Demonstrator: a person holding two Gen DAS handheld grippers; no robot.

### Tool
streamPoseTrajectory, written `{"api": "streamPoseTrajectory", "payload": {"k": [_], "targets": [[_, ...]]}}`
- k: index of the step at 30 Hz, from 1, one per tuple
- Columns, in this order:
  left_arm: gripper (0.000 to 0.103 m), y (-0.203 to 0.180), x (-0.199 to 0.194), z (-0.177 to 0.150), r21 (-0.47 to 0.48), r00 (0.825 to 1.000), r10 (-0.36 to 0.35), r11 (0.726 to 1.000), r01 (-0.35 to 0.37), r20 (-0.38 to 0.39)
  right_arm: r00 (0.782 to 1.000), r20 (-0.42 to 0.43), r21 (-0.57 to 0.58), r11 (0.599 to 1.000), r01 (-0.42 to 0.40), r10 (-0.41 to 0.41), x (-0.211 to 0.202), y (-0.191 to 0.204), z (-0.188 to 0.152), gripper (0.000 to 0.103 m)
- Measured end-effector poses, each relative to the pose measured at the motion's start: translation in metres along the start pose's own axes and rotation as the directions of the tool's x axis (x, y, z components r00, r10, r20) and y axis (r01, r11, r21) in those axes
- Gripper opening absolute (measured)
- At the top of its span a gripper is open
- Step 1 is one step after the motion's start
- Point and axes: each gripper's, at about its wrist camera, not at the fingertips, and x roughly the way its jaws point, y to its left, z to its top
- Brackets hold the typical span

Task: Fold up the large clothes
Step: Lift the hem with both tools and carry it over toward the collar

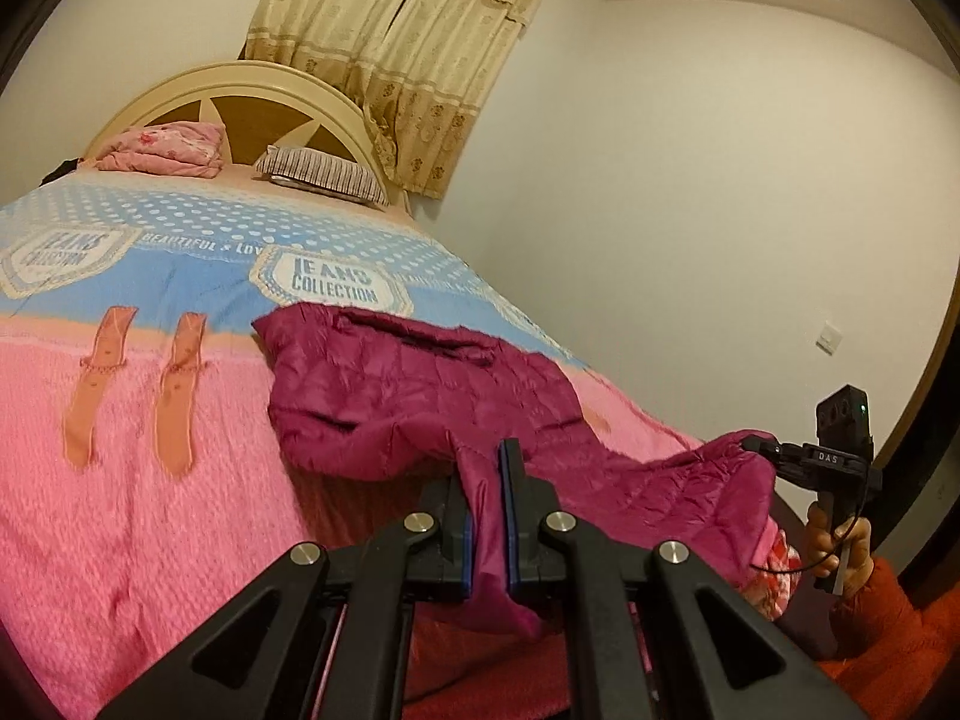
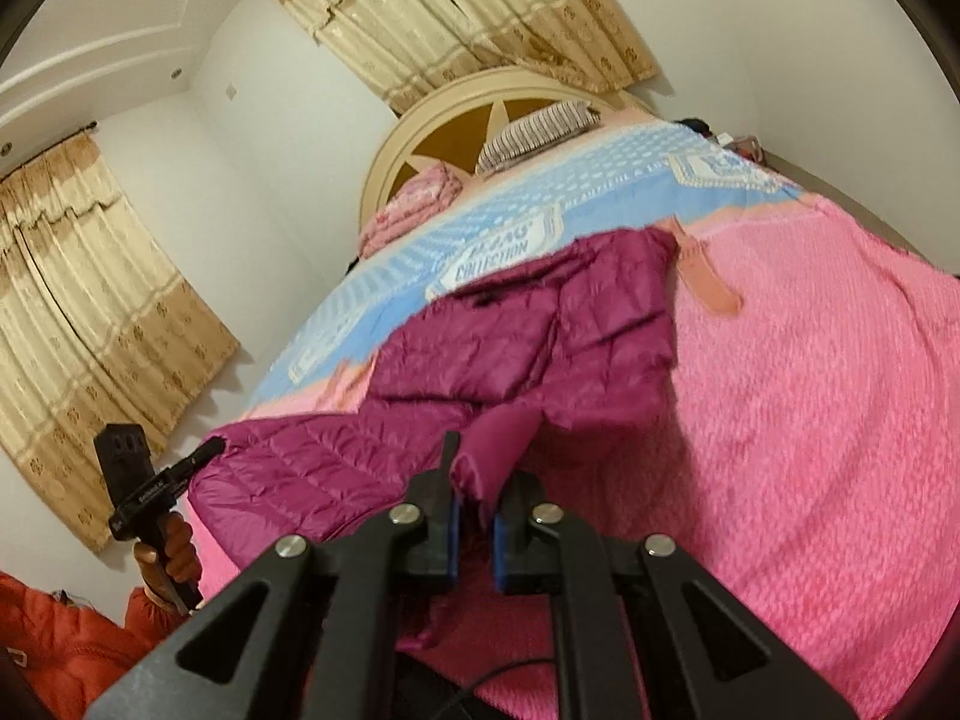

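A magenta quilted jacket (image 1: 408, 396) lies spread on the pink and blue bedspread (image 1: 150, 420), its near edge lifted off the bed. In the left wrist view my left gripper (image 1: 486, 471) is shut on a fold of that near edge. Off to the right, my right gripper (image 1: 753, 443) is pinching the jacket's far end, held by a hand (image 1: 840, 546). In the right wrist view my right gripper (image 2: 480, 471) is shut on a bunched piece of the jacket (image 2: 528, 330). My left gripper (image 2: 213, 450) bites the jacket's left corner.
A cream headboard (image 1: 198, 84) stands at the bed's far end, with a striped pillow (image 1: 327, 174) and a folded pink quilt (image 1: 162, 147) in front of it. Beige curtains (image 1: 408, 42) hang behind. An orange padded sleeve (image 2: 66, 642) shows below. White walls flank the bed.
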Motion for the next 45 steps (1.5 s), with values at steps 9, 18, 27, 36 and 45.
{"api": "streamPoseTrajectory", "payload": {"k": [9,18,27,36,45], "targets": [[0.006,0.014,0.024,0.038,-0.013,0.999,0.047,0.999,-0.047,0.012,0.998,0.063,0.006,1.000,0.024,-0.024,0.013,-0.003,0.044,0.011],[0.007,0.043,0.074,0.087,-0.074,0.994,0.111,0.991,-0.111,0.000,0.989,0.100,-0.003,0.994,0.110,-0.109,0.051,-0.008,0.097,0.010],[0.007,0.093,0.174,0.136,-0.129,0.962,0.266,0.953,-0.272,-0.063,0.966,0.124,-0.032,0.972,0.234,-0.229,0.131,-0.029,0.172,0.010],[0.006,0.159,0.286,0.135,-0.187,0.901,0.392,0.886,-0.425,-0.187,0.922,0.058,0.048,0.923,0.382,-0.384,0.244,-0.096,0.199,0.010],[0.011,0.194,0.333,0.102,-0.192,0.864,0.422,0.857,-0.479,-0.274,0.881,0.006,0.049,0.880,0.473,-0.473,0.312,-0.133,0.182,0.019]]}}
